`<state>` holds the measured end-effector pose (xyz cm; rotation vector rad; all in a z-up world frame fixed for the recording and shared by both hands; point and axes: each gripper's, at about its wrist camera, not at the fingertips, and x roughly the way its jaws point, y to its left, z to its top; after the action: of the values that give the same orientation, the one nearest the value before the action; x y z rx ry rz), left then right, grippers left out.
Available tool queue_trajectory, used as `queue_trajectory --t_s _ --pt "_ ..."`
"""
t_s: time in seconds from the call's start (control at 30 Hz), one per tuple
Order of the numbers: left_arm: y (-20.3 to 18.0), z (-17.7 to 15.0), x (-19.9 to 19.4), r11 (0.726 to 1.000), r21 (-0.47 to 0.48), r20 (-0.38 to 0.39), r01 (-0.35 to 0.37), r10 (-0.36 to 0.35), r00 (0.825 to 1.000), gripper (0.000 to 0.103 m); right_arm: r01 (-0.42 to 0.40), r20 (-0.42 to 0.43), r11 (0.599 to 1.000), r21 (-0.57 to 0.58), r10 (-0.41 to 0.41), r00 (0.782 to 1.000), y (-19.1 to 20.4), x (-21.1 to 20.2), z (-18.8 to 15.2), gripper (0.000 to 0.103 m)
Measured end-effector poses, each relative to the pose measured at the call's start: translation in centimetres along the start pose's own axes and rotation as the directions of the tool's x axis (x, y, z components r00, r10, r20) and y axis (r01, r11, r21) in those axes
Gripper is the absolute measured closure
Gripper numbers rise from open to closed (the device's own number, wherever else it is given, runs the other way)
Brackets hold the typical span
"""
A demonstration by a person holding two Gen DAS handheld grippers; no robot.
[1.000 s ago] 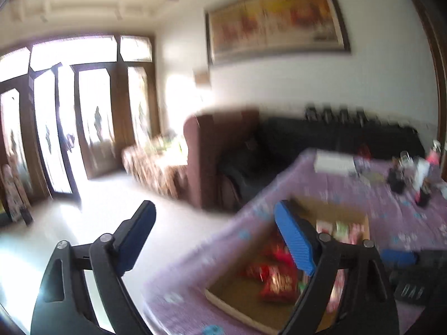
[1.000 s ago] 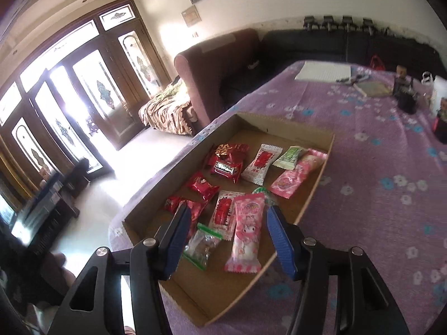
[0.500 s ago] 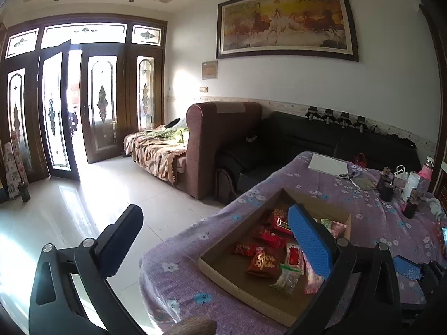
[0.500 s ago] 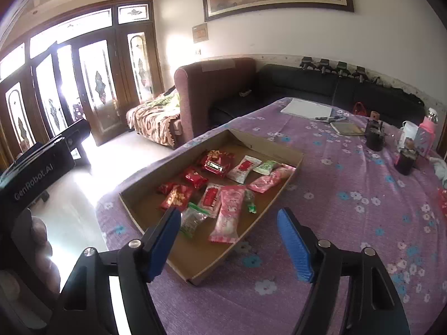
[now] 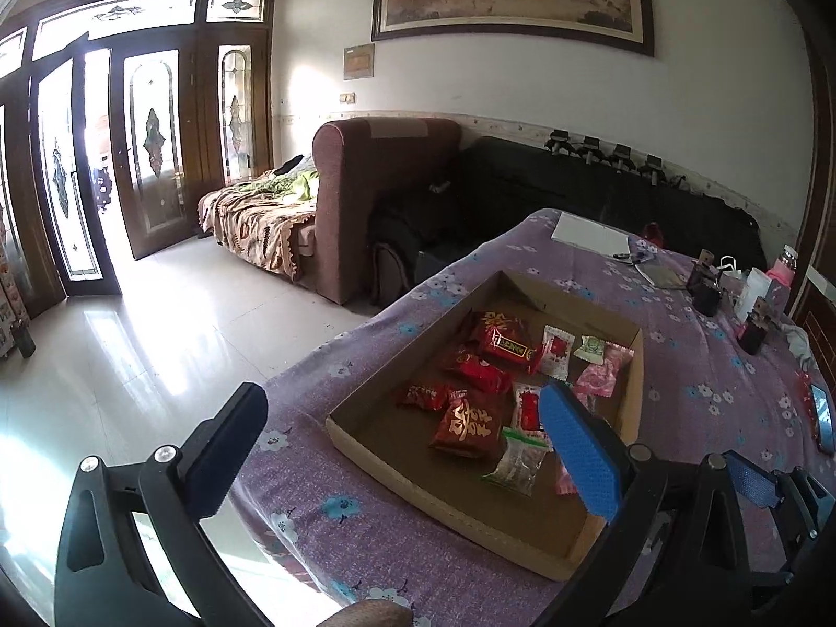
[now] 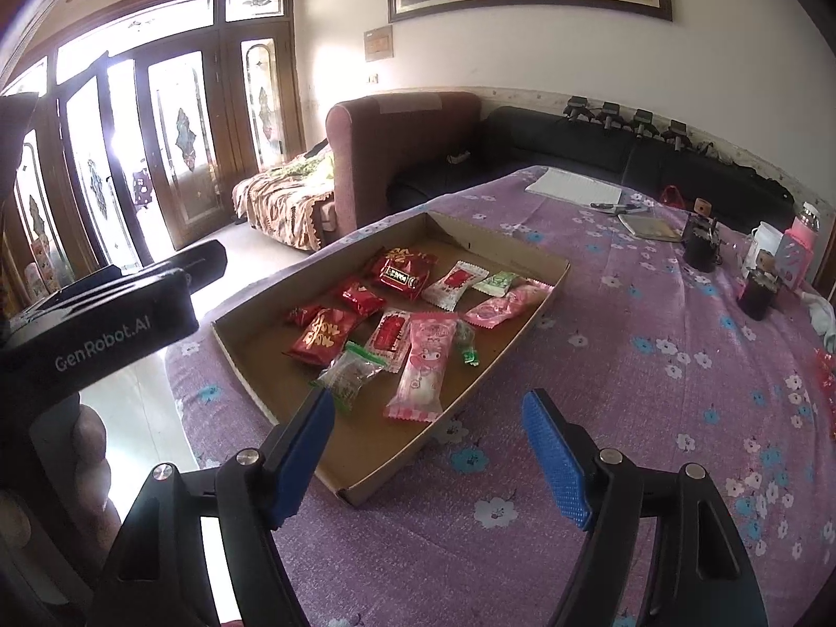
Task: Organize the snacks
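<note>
Snacks (image 5: 491, 381) lie loose in cardboard tray (image 5: 366, 436) on purple floral surface (image 5: 324, 501). Left wrist view: left gripper (image 5: 405, 449) fingers spread, empty; tray now nearer than half second ago. Right wrist view: right gripper (image 6: 431, 462) fingers released, empty, above tray corner (image 6: 355, 496); pink packet (image 6: 426, 366) closer than before.

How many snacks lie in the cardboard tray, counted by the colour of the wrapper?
Red packs: 4 (the far one may be two stacked)
White packets with red print: 2
Pink packs: 2
Green sweets: 2
Clear bag: 1
Total in the cardboard tray: 11
</note>
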<state>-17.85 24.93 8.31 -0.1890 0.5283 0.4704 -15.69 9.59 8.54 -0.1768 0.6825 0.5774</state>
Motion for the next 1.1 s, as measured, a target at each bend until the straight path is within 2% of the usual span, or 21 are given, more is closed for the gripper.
queue_trajectory --t_s 0.53,1.1 --pt "0.4 -0.3 2.7 1.000 -0.017 -0.080 0.013 -0.014 0.997 0.000 0.011 -0.065 1.000 0.006 -0.011 0.998 -0.3 3.2 0.2 0.027" --pt "0.3 -0.1 2.6 1.000 -0.009 -0.089 0.020 -0.020 0.996 0.000 0.019 -0.072 1.000 0.005 -0.019 0.997 -0.3 3.4 0.3 0.027"
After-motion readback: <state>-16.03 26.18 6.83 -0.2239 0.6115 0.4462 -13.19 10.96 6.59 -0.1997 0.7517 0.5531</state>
